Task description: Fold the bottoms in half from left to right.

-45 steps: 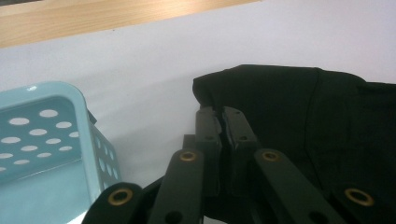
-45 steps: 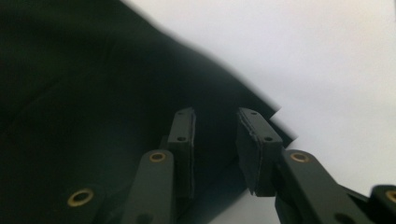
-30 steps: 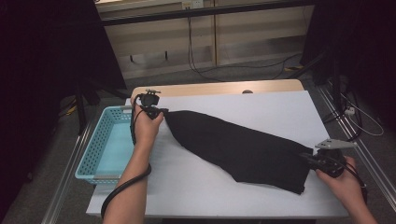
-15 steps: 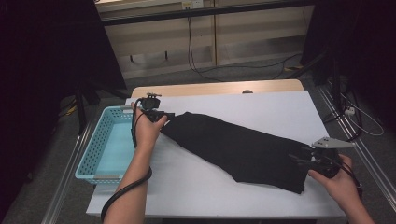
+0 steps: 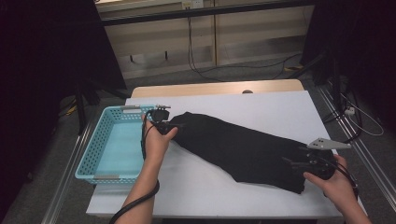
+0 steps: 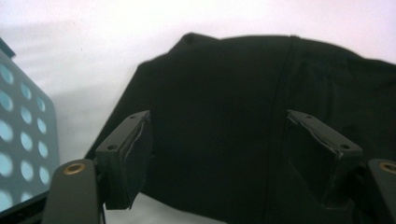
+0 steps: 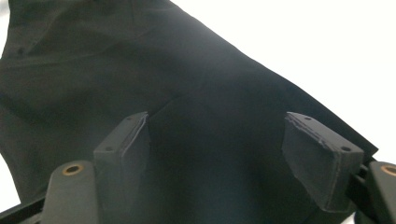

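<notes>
Across the white table (image 5: 224,196) we have a black garment (image 5: 238,147) laid out flat in a long band, its long axis running on a diagonal from the far left, just beside the blue basket (image 5: 109,147), down to the near right corner. That axis is what our coming move turns on, as we judge it: each end of the cloth lies directly ahead of one of our grippers, so neither hand needs to cross over.

At the upper-left end sits our left gripper (image 5: 173,125), pointing along the cloth toward the right. Its jaws have just been opening and now stand apart, with the rounded end of the fabric (image 6: 219,126) lying under and between them but not pinched.

At the lower-right end our right gripper (image 5: 290,162) faces back toward the left. Its jaws have likewise just been opening and stand wide, the dark cloth (image 7: 210,158) spread beneath them, free of the pads.

Both ends look equally close to their own gripper; the middle of the garment is well apart from either.
</notes>
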### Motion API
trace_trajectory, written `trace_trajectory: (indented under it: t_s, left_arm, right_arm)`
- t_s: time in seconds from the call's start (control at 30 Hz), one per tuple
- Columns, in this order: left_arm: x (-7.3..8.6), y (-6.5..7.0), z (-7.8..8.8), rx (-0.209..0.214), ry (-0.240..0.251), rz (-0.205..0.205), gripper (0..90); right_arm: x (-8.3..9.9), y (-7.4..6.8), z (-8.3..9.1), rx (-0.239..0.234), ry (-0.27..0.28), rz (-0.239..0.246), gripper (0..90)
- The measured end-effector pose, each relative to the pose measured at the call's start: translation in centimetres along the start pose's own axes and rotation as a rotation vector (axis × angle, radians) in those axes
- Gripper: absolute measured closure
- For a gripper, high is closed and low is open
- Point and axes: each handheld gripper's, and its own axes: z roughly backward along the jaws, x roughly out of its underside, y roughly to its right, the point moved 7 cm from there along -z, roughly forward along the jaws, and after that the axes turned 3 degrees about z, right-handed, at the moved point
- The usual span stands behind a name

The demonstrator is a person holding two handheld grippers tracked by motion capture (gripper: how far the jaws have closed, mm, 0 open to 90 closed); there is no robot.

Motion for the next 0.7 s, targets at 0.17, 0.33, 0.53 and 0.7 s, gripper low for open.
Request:
trace_trajectory:
  t_s: [0.17,0.33,0.53,0.7]
  left_arm:
    - [1.0,0.5,-0.1,-0.013,-0.002,-0.006,24.3]
    - [1.7,0.4,0.0,-0.029,-0.003,-0.01,24.2]
    - [2.3,0.1,-0.7,-0.068,0.009,0.0,23.3]
    - [3.1,0.0,-2.0,-0.074,0.001,0.005,22.7]
  right_arm:
    - [-0.2,-0.2,0.1,-0.008,0.009,0.0,22.5]
    - [-0.2,-0.6,0.2,-0.016,0.009,0.003,22.1]
    - [-0.2,-0.9,-0.1,-0.028,0.003,0.023,21.7]
    - [-0.1,-1.0,-0.2,-0.032,-0.005,0.03,21.8]
